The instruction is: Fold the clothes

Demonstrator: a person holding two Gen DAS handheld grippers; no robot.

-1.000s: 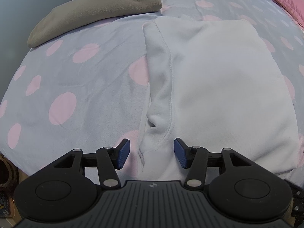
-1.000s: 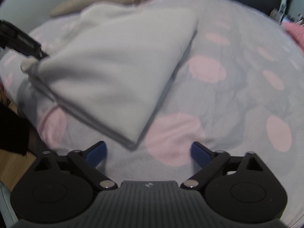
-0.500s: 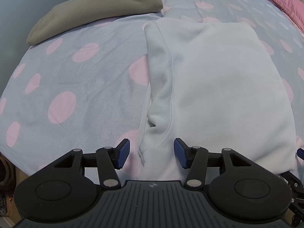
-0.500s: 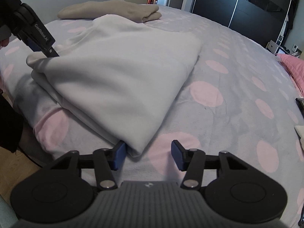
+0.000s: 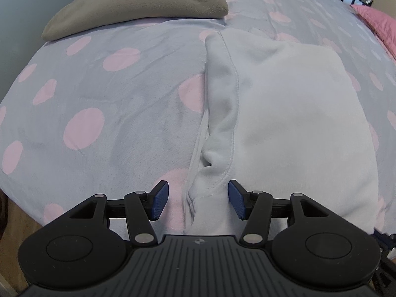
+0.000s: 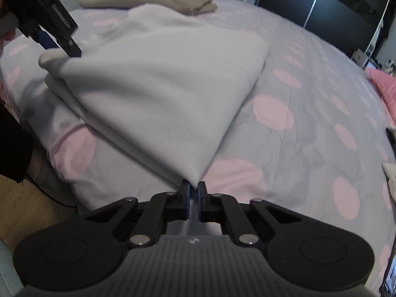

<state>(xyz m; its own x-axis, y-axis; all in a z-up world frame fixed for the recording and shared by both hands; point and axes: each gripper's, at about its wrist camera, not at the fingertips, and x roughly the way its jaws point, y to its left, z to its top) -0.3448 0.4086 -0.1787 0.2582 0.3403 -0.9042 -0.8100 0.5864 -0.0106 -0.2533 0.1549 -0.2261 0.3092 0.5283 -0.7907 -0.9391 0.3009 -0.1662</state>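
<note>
Right gripper: wide open a second ago with only bedspread between the pads, half closed around the corner half a second ago, now clamped fully on the near corner of the white garment. Corner fabric pinched directly ahead of the fingertips, remainder of the folded stack spread forward and to the left over the spotted bedspread.

Left gripper: jaws opening slightly at this moment, pads apart. Hemmed edge of the white garment lying between the pads but not pressed by either. Bulk of the garment ahead and to the right; bare bedspread ahead and to the left. Same straddling position as a second ago.

Beige folded garment far ahead, left of centre, well apart from the white one and apparently finished.

Consequence for the task: one corner secured, opposite edge not yet gripped. Probable next requirement: closure of the left pads on the hem before any lift or fold. Risk if lifted one-sided: stacked layers sliding apart and the existing fold lost.
</note>
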